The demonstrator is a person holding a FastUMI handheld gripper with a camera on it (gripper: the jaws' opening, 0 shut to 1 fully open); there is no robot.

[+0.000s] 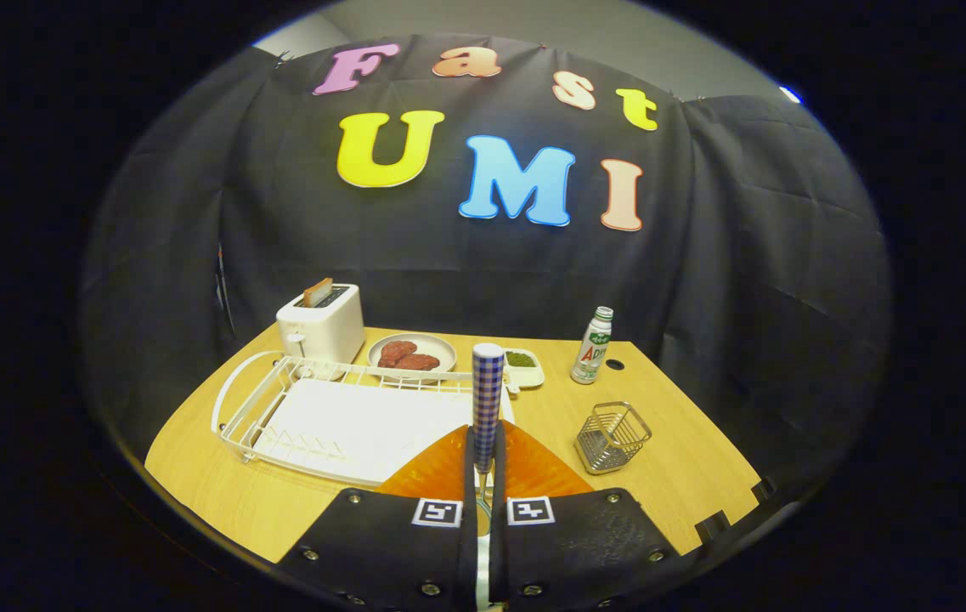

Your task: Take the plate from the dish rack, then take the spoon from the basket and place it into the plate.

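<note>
Here the gripper (483,463) is pinched tight on the checked-handled spoon (488,393), upright above the orange plate (440,472).

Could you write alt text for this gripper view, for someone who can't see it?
The gripper is shut on a blue-checked spoon handle, held upright over an orange plate on a wooden table. Beyond lie an empty white wire dish rack, a wire basket, a white toaster and a small bottle.
</note>
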